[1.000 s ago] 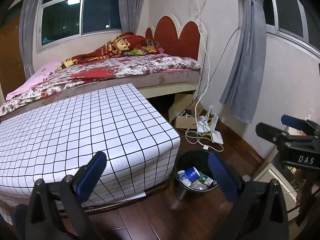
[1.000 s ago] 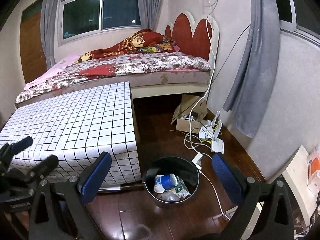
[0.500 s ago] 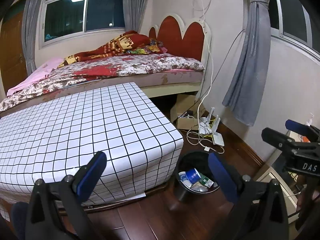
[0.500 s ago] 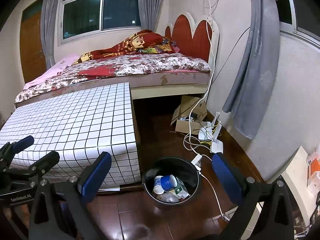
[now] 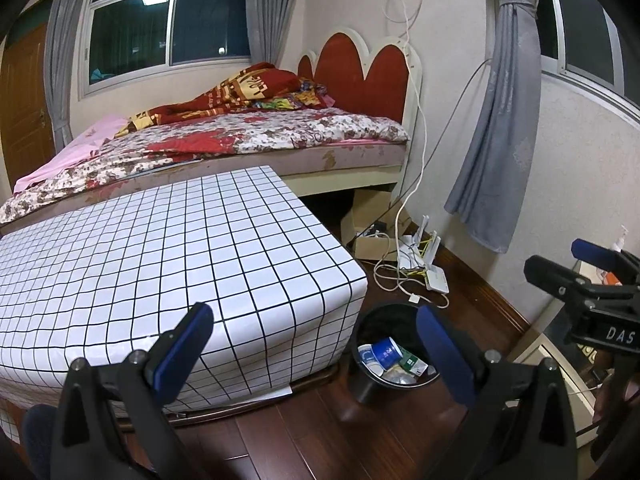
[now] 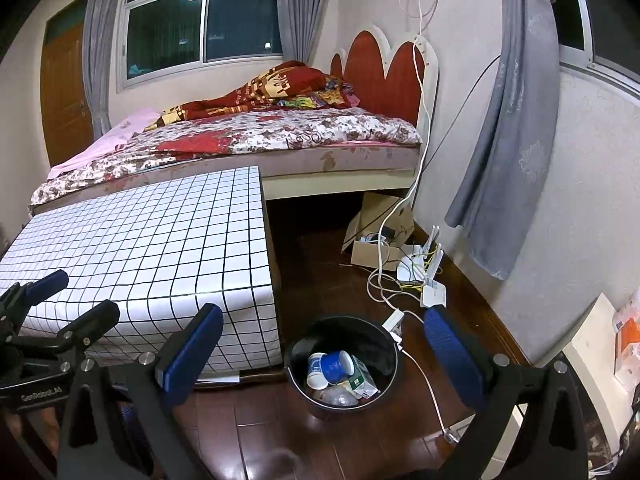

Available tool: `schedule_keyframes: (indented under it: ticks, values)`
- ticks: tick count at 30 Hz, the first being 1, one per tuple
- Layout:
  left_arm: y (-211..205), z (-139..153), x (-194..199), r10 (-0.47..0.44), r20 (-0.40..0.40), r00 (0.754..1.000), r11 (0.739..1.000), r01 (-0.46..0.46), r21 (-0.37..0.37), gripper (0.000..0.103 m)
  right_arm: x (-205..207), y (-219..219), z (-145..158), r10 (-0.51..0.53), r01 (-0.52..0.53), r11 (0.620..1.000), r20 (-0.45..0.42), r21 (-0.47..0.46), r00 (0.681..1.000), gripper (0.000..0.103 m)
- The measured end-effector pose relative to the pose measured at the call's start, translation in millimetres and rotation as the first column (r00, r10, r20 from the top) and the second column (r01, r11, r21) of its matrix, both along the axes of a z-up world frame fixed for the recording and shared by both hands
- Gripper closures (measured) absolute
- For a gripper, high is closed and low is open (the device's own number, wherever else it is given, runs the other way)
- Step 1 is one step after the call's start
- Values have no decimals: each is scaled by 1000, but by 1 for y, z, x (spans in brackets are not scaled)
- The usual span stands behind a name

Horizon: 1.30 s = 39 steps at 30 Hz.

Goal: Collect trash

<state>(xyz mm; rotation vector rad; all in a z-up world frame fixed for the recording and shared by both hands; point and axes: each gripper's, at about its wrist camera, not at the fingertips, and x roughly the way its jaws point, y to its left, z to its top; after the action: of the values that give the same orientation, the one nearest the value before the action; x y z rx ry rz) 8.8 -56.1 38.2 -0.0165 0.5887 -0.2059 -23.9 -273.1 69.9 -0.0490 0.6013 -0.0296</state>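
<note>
- Dark wooden flooring fills the near ground of a bedroom, seen from both wrist views
- Closest to the cameras, the left gripper and the right gripper are both held spread wide, with nothing between the blue pads
- Just beyond the right gripper, a black trash bin stands on the floor, touching or nearly touching the corner of the grid-patterned table
- Inside the bin, a blue-and-white paper cup, a green carton and what looks like a clear plastic bottle can be made out, so the trash appears already collected; no loose trash is seen on the table or floor
- A white cable runs past the bin's right side toward a power strip; it could be snagged by a lowered finger or dragged if the bin were shifted, since it lies just beside the rim
- The bin is judged light, so a knock from either gripper could tip it and spill the contents
- Farther back, a router and a cardboard box sit among tangled cords near the curtain, where mistaking a cord for litter is a risk
- At the far end, a bed with a red headboard stands beneath a dark window
</note>
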Motion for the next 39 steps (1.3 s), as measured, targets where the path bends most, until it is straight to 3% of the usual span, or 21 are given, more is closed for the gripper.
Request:
schedule_keyframes:
  ticks: [39]
  values:
    - [3,2,0,5,10,1000,1000,-5,-4,1,-2,4,2,10,-9,1000,18,-14,1000,1]
